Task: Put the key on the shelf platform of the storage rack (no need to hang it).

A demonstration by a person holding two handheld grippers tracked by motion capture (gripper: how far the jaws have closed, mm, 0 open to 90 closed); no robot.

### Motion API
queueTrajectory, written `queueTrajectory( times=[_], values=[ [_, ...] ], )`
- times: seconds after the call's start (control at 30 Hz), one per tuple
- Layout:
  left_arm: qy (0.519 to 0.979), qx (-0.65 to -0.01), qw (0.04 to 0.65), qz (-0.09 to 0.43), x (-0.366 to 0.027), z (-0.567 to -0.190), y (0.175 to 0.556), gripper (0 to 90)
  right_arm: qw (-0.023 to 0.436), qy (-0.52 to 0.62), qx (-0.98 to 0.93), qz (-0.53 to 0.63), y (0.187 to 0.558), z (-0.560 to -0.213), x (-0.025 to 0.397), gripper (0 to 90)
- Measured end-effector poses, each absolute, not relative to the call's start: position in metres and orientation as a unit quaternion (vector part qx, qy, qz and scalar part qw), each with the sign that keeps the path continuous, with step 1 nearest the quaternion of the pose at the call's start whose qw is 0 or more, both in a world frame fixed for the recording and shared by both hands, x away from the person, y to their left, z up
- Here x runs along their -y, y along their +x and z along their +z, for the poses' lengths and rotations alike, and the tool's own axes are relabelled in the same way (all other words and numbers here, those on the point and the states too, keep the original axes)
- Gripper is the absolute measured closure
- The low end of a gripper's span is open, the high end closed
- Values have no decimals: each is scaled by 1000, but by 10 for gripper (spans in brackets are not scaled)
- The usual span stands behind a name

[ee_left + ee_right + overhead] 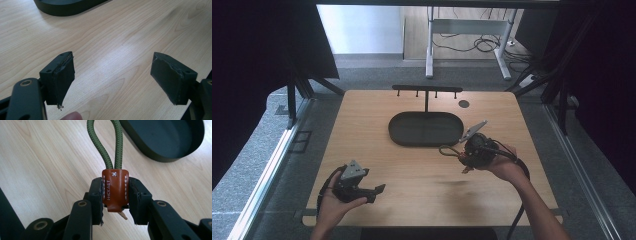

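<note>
Right gripper (115,202) pinching a brown leather tab (115,191) on a green cord loop (108,143), held above the wooden table (362,115) just in front of the dark oval tray (426,128). Left gripper (112,80) spread wide with nothing between the jaws, low over bare wood near the table's front left

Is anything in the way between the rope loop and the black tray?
Nothing visible. The right gripper is shut on the loop's leather tab, and bare table lies between it and the tray. The left gripper is open, off to the side.
</note>
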State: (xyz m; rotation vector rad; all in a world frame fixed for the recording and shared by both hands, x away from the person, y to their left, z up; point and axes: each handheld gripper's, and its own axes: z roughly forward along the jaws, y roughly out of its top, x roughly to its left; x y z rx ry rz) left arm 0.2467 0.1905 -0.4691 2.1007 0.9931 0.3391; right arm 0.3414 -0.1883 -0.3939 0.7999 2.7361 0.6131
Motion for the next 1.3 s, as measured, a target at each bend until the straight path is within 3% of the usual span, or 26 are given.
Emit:
queueTrajectory(
  times=[1.3],
  values=[
    [827, -389, 385, 132, -192, -469, 247, 197, 104, 265, -932, 223, 375, -371, 165, 670]
  ],
)
